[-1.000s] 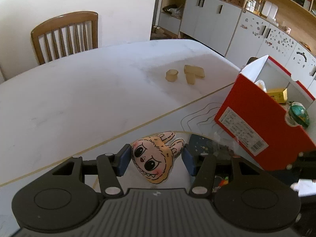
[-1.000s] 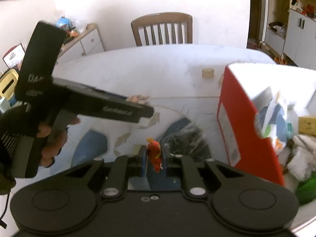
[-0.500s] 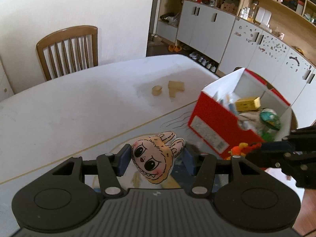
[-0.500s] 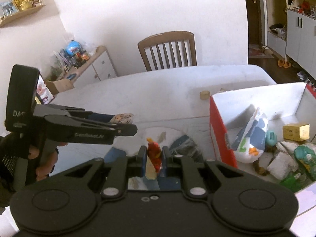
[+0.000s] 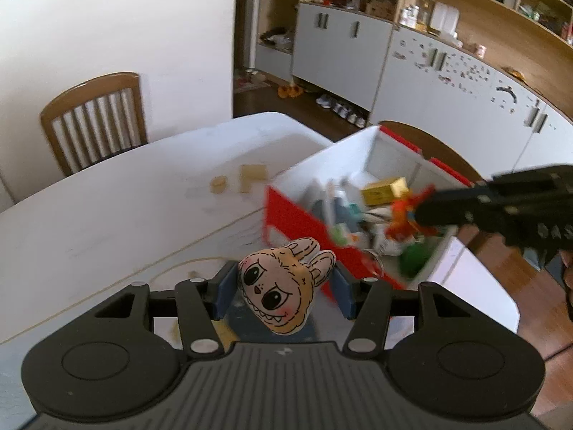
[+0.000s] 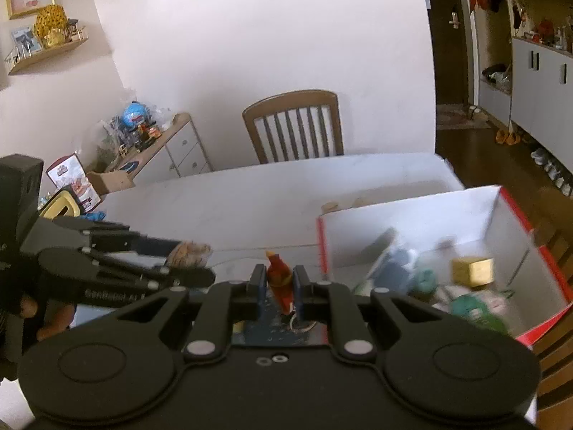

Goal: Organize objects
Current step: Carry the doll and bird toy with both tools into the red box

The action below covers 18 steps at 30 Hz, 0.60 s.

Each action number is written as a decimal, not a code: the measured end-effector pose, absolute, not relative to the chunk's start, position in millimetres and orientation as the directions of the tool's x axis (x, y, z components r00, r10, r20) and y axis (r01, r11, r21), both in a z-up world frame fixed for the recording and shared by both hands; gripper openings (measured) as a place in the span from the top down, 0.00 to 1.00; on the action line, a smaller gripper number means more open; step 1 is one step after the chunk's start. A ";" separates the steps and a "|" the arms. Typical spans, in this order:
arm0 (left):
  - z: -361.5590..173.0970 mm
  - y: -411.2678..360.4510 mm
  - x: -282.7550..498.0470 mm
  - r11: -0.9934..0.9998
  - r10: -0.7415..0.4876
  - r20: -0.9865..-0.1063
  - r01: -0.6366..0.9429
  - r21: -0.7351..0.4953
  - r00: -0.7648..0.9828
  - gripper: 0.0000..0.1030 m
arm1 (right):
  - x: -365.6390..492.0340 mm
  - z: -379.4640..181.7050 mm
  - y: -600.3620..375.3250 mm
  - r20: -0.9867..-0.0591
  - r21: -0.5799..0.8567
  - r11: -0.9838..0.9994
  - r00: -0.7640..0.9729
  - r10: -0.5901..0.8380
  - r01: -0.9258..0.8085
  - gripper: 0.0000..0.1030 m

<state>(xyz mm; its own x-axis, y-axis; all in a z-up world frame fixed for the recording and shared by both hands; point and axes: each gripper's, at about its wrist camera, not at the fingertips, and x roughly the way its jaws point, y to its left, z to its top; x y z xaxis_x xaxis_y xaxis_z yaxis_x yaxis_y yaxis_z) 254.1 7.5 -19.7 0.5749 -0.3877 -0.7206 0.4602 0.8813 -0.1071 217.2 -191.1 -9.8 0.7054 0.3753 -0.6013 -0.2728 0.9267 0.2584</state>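
Note:
My left gripper [image 5: 281,292] is shut on a tan plush monster head with rabbit ears [image 5: 281,286], held in the air above the white table [image 5: 107,222]. In the right wrist view my right gripper [image 6: 280,286] is shut on a small red and orange figurine [image 6: 279,279]. That figurine [image 5: 406,215] hangs over the open red and white box [image 5: 297,215] in the left wrist view. The box [image 6: 412,215] holds several items, among them a yellow carton [image 6: 472,272]. The left gripper [image 6: 189,261] reaches in from the left, clear of the box.
Small wooden blocks [image 5: 247,179] lie on the table beyond the box. A wooden chair [image 5: 95,122] stands at the far side. White cabinets [image 5: 412,68] and shelves line the right wall. A sideboard with clutter [image 6: 157,147] stands at the left. A hand [image 6: 39,319] holds the left gripper.
Both grippers rose with their toys still held. The box now lies lower in both views, its inside open to sight, and the red figurine has come over it.

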 end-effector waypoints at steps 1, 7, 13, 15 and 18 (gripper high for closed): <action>-18.2 -0.9 252.9 0.876 -0.395 -0.721 0.469 -0.110 0.569 0.46 | 218.6 -8.6 -198.7 -0.599 0.252 0.929 0.710 0.370 -0.272 0.87; -14.8 -51.2 251.5 0.861 -0.408 -0.723 0.499 -0.101 0.557 0.46 | 226.7 -8.5 -240.4 -0.604 0.237 0.936 0.714 0.353 -0.262 0.87; -21.7 -94.4 258.7 0.858 -0.398 -0.738 0.505 -0.090 0.545 0.46 | 240.8 -12.1 -275.1 -0.606 0.221 0.942 0.720 0.337 -0.255 0.87; -25.9 -107.1 263.4 0.860 -0.390 -0.745 0.502 -0.086 0.541 0.46 | 248.9 -14.3 -286.8 -0.609 0.226 0.941 0.717 0.338 -0.252 0.87; -33.3 -122.9 272.5 0.867 -0.375 -0.758 0.491 -0.084 0.533 0.46 | 261.5 -18.9 -300.1 -0.616 0.222 0.942 0.712 0.337 -0.253 0.87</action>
<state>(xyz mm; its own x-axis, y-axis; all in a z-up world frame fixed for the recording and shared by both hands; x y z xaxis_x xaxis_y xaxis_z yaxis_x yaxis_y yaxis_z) 272.5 -122.9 -33.3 0.5329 -0.3752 -0.7584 0.4913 0.8670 -0.0836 261.5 -300.1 -18.9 0.7121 0.3366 -0.6161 -0.2528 0.9416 0.2223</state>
